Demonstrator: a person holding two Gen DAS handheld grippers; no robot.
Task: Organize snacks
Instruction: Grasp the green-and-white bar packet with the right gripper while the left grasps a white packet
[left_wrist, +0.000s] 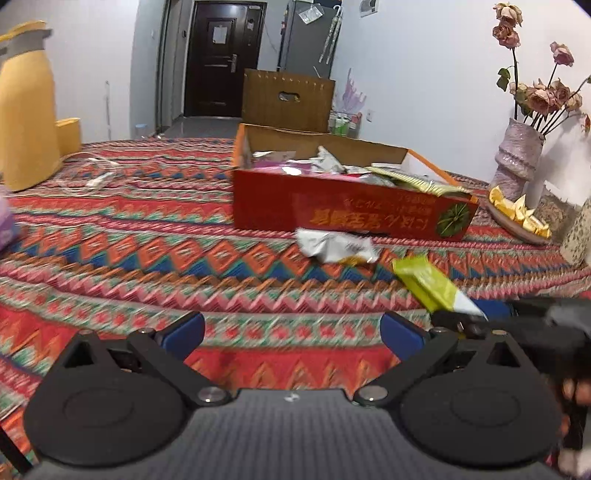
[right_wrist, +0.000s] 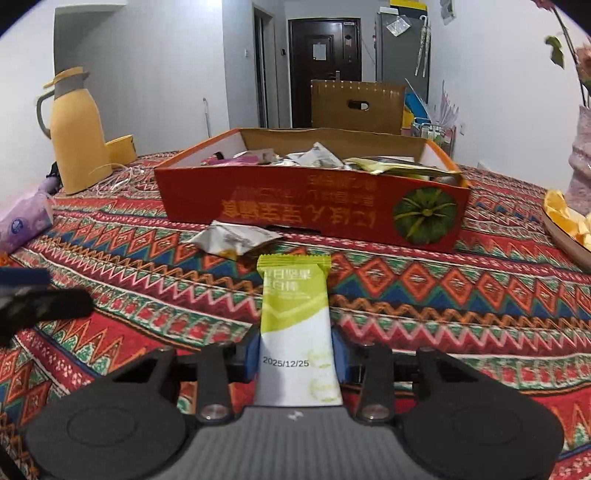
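Note:
A red cardboard box (right_wrist: 310, 206) holding several snack packets stands on the patterned tablecloth; it also shows in the left wrist view (left_wrist: 332, 206). A white crumpled packet (right_wrist: 232, 238) lies just in front of the box, also in the left wrist view (left_wrist: 334, 247). My right gripper (right_wrist: 297, 354) is shut on a green-and-white snack bar (right_wrist: 295, 317), held above the cloth short of the box. In the left wrist view the bar (left_wrist: 428, 284) and the right gripper (left_wrist: 476, 319) appear at right. My left gripper (left_wrist: 291, 332) is open and empty, low over the cloth.
A yellow thermos jug (right_wrist: 75, 136) and a yellow cup (right_wrist: 120, 147) stand at the back left. A purple tissue pack (right_wrist: 26, 221) lies at the left edge. A vase of dried roses (left_wrist: 517, 155) and a plate of yellow sweets (left_wrist: 517, 218) sit at the right.

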